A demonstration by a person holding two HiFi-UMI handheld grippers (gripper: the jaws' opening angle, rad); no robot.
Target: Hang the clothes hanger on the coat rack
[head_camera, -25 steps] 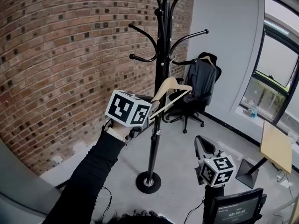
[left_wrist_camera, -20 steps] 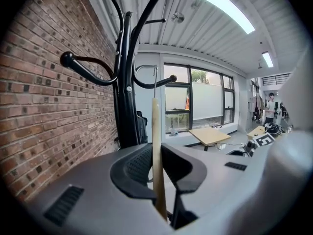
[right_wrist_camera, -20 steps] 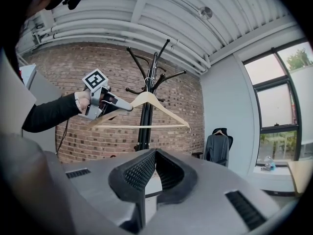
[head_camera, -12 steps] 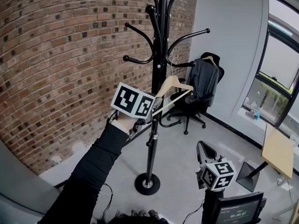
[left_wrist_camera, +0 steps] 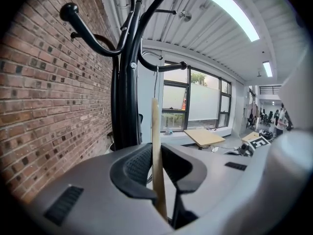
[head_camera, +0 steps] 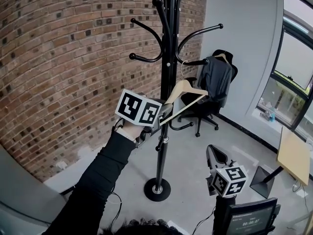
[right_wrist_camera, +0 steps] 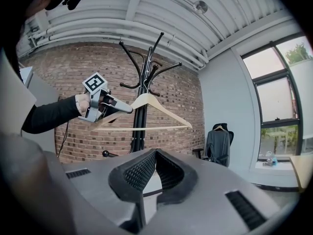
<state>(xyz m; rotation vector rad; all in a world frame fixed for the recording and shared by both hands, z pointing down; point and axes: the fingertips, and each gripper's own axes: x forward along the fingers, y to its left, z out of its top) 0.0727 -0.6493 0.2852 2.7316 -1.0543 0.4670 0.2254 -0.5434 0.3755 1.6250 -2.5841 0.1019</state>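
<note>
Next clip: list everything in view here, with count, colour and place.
coat rack: 1, black, centre, by the brick wall
wooden clothes hanger: 1, pale wood, held up, hook near a rack arm
office chair: 1, black, back corner, dark jacket on it
desk: 1, light wood, right edge
screen: 1, dark, bottom right
left claw: 1, grey, shut on the hanger
right claw: 1, grey, low right, empty

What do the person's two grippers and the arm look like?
Both grippers are grey plastic, with two dark ribbed pads on the jaws. The left gripper carries a white cube with black square markers, and the right gripper has a cube of the same kind. The left arm wears a long black sleeve.
</note>
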